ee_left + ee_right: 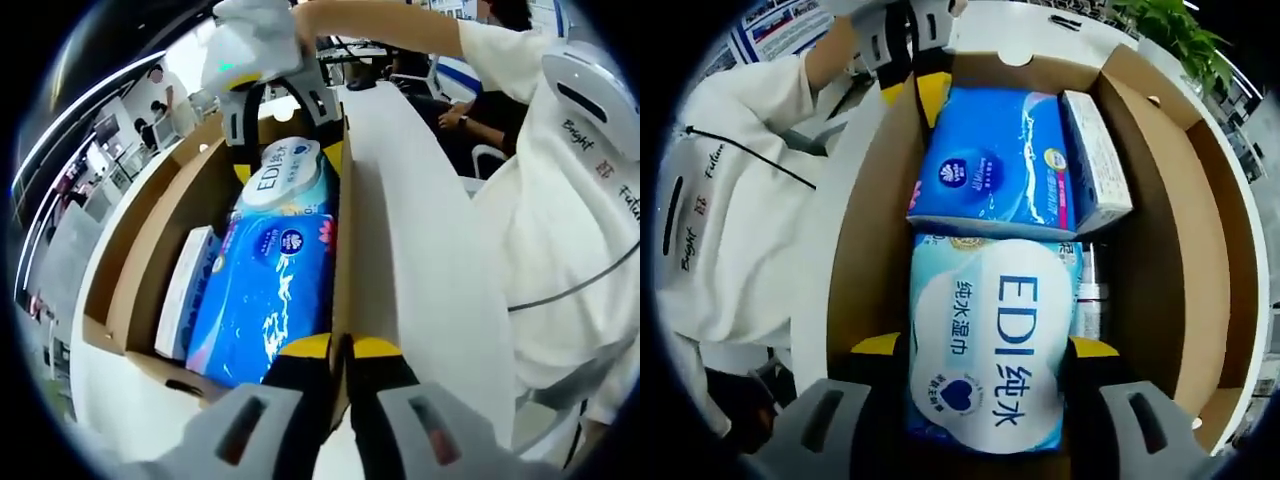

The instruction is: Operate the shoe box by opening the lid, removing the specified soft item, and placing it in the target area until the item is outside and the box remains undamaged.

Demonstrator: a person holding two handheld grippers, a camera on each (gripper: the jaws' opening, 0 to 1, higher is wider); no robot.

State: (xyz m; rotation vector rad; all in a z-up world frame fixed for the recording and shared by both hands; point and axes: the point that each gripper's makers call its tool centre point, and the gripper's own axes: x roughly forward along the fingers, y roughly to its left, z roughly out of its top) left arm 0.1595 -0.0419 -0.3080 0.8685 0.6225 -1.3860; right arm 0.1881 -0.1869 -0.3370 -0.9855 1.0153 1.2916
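The open cardboard shoe box (150, 230) (1160, 250) holds a pale blue pack of EDI wet wipes (290, 175) (990, 340), a darker blue tissue pack (270, 290) (990, 160) and a small white carton (185, 290) (1095, 165). My right gripper (985, 346) (285, 110) is shut on the wet wipes pack, one yellow pad on each long side, with the pack still inside the box. My left gripper (340, 345) (912, 95) is shut on the top edge of the box's side wall, beside the tissue pack.
The box's white lid (420, 250) lies folded open along the hinge side. A person in a white hoodie (560, 220) (730, 220) stands close behind that side. A small silvery item (1090, 300) lies between the wipes and the far wall. A green plant (1170, 30) is beyond the box.
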